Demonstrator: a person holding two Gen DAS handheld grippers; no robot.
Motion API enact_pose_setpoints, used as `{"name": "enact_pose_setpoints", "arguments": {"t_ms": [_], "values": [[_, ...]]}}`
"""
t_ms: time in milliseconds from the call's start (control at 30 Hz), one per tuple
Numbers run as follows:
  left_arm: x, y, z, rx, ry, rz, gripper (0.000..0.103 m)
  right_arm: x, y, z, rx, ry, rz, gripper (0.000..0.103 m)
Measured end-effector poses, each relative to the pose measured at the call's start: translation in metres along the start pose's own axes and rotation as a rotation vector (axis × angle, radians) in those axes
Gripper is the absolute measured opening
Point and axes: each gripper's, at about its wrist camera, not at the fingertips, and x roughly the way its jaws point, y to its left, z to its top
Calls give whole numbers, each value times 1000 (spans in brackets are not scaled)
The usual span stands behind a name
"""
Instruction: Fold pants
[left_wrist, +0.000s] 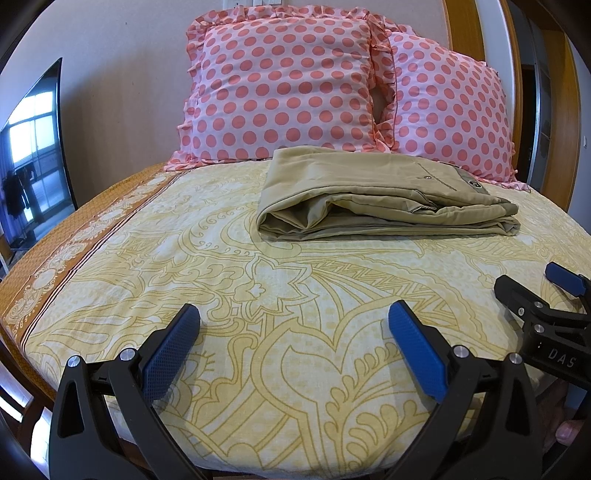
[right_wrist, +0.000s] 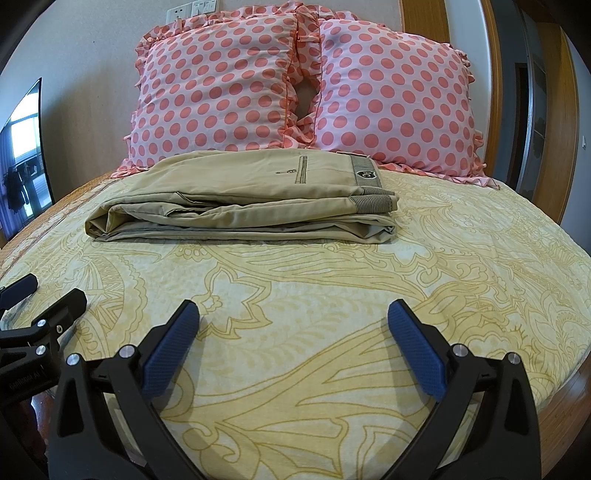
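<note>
Item: khaki pants (right_wrist: 240, 199), lying folded in a flat stack at frame centre below the polka-dot pillows (right_wrist: 295, 85); left gripper (left_wrist: 293, 332) and right gripper (right_wrist: 293, 332) both spread, empty, low in frame; judged finished, so you withdraw without snagging the stack.

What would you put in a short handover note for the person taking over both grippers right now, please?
Left gripper: open, empty, above the near part of the bedsheet.
Right gripper: open, empty, beside the left one, also clear of the fabric.
Pants: khaki, lying folded in a stacked bundle on the bed in front of the two polka-dot pillows, waistband end to the right.
Done: the folding looks finished; neither gripper touches the pants.
Left: probably nothing, except perhaps squaring the slightly uneven layers at the bundle's near edge.
</note>
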Motion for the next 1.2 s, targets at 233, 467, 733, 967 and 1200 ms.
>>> {"name": "enact_pose_setpoints", "arguments": {"t_ms": [233,467,733,967,1200], "values": [[0,0,0,1,0,1,102,0,0,0,0,0,0,101],[0,0,0,0,0,0,102,1,0,0,0,-1,0,101],[1,0,1,-1,5,2,102,1,-1,0,-1,-2,0,101],[1,1,0,0,9,1,102,1,-1,0,-1,-2,1,101],[1,1,0,-1,8,2,102,1,-1,0,0,-2,0,101]]}}
